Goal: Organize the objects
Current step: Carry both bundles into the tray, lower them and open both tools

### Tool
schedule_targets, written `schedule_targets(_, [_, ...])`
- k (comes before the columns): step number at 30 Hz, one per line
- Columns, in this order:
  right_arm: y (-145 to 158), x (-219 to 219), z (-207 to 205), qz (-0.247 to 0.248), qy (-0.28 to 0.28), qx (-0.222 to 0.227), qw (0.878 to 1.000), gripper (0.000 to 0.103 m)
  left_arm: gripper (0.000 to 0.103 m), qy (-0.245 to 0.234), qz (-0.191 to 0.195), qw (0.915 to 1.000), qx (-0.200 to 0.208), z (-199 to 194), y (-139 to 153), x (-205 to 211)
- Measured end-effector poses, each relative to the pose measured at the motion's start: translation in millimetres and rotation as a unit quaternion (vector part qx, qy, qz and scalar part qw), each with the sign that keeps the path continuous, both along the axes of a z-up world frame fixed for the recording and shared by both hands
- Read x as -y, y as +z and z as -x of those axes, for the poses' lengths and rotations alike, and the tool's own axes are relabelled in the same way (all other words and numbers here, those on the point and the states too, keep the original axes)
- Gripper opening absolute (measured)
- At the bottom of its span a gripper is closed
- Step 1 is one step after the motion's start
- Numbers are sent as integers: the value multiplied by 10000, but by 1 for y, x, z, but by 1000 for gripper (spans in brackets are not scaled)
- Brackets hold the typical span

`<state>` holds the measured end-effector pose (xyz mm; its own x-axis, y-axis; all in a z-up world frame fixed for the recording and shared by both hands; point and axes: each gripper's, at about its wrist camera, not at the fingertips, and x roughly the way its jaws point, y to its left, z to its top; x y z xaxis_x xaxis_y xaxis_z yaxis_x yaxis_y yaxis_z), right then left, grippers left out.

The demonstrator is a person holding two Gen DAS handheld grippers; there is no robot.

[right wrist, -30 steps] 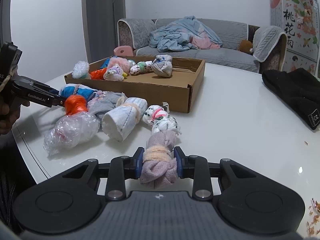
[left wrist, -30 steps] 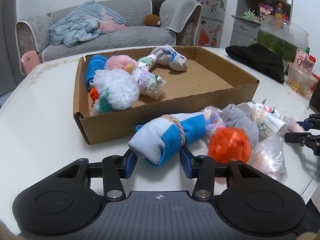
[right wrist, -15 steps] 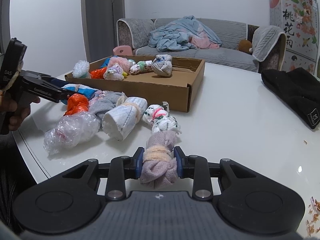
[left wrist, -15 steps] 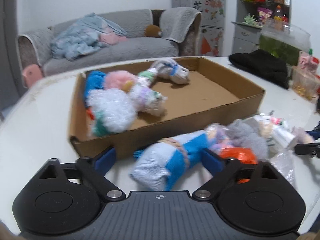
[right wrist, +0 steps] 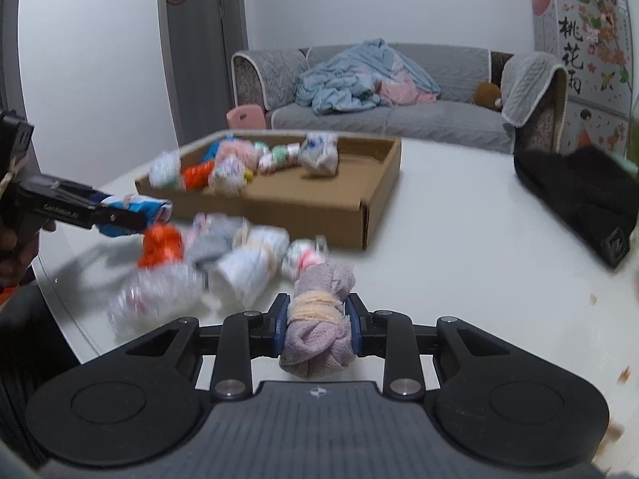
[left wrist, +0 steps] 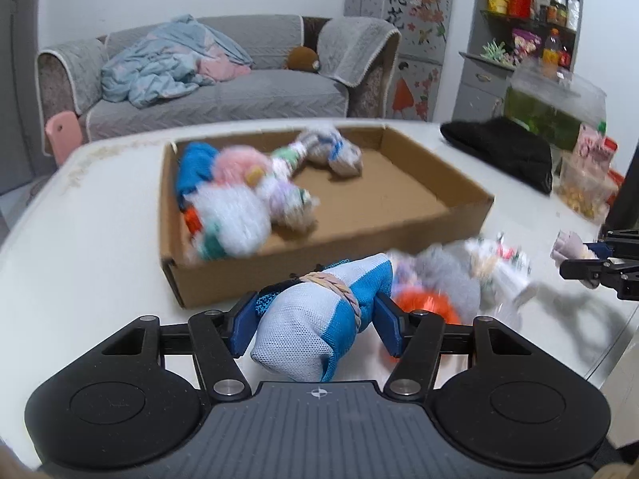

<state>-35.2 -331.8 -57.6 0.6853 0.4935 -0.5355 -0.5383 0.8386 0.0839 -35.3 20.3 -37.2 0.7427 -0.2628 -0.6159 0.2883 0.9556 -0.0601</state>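
My left gripper [left wrist: 315, 319] is shut on a blue and white sock bundle [left wrist: 315, 319] bound with a rubber band, held above the table just before the cardboard box [left wrist: 239, 283]. It also shows in the right wrist view [right wrist: 131, 209]. My right gripper [right wrist: 317, 321] is shut on a mauve sock bundle [right wrist: 319, 327], lifted off the table. The box [right wrist: 319, 215] holds several bundles at its left end. Loose bundles lie beside it: an orange one [left wrist: 423, 303], a grey one [left wrist: 451, 271], a white one [right wrist: 247, 263] and a clear plastic bag [right wrist: 155, 295].
A black cloth [right wrist: 579, 195] lies on the white table [right wrist: 459, 239] at the right. A bag of snacks [left wrist: 587, 191] and a green-filled tank [left wrist: 551, 111] stand at the far right edge. A sofa [left wrist: 215, 84] is behind the table.
My left gripper opened, then shut on the blue and white bundle and lifted it toward the box. My right gripper rose with the mauve bundle.
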Motion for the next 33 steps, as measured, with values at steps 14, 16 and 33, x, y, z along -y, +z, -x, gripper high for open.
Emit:
schedule_targets(14, [100, -43, -115, -218, 430, 638, 9968, 27, 66, 349, 184, 9987, 314, -98, 81, 38])
schedule_targets(16, [101, -52, -133, -113, 467, 624, 9969, 27, 66, 393, 289, 9986, 197, -117, 78, 43])
schedule_targets(33, [42, -90, -236, 496, 343, -311, 9977, 27, 66, 197, 37, 9991, -373, -203, 6, 96])
